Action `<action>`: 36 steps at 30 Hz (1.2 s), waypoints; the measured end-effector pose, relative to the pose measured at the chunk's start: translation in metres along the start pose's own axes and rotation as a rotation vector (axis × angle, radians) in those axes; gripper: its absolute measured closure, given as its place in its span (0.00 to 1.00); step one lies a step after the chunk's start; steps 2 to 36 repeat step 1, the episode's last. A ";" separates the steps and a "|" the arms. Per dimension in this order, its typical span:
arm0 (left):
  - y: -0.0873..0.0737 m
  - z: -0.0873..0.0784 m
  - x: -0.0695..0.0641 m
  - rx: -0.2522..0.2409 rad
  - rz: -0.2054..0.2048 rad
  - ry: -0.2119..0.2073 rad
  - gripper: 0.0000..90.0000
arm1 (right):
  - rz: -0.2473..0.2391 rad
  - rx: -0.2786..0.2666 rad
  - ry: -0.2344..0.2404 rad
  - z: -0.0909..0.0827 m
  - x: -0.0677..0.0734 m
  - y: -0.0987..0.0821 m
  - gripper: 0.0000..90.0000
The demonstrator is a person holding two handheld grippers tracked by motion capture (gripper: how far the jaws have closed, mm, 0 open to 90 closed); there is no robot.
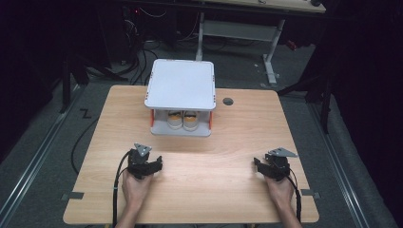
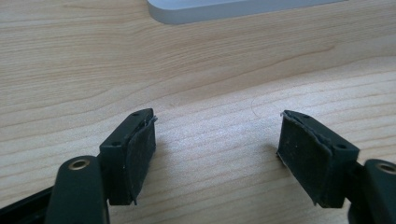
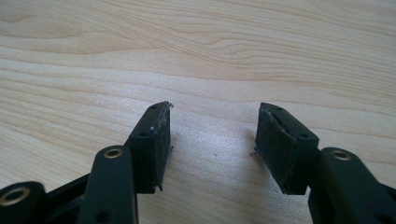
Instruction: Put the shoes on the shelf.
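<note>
A white two-level shelf rack (image 1: 180,85) with orange posts stands at the far middle of the wooden table (image 1: 190,190). A pair of white shoes (image 1: 182,119) with yellow-orange insides sits on its lower level, toes toward me. My left gripper (image 1: 151,164) rests on the table near the front left, open, with only bare wood between its pads (image 2: 140,154). My right gripper (image 1: 259,164) rests at the front right, also open over bare wood, its pads (image 3: 156,144) apart. The rack's grey base edge (image 2: 224,9) shows at the top of the left gripper view.
A round cable hole (image 1: 228,101) lies in the table to the right of the rack. Beyond the table stand a desk frame (image 1: 266,38) and loose cables on the dark floor. Metal rails run along both sides of the table.
</note>
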State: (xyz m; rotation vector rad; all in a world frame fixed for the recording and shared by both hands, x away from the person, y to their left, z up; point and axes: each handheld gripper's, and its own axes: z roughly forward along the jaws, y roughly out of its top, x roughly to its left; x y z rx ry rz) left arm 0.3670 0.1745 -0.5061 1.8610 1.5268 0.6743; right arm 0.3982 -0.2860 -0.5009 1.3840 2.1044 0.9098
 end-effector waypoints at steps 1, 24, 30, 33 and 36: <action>0.000 0.000 0.000 0.002 0.004 0.000 0.30 | 0.001 0.000 0.000 0.000 0.000 0.000 0.49; 0.000 0.000 0.000 0.002 0.004 0.000 0.30 | 0.001 0.000 0.000 0.000 0.000 0.000 0.49; 0.000 0.000 0.000 0.002 0.004 0.000 0.30 | 0.001 0.000 0.000 0.000 0.000 0.000 0.49; 0.000 0.000 0.000 0.002 0.004 0.000 0.30 | 0.001 0.000 0.000 0.000 0.000 0.000 0.49; 0.000 0.000 0.000 0.002 0.004 0.000 0.30 | 0.001 0.000 0.000 0.000 0.000 0.000 0.49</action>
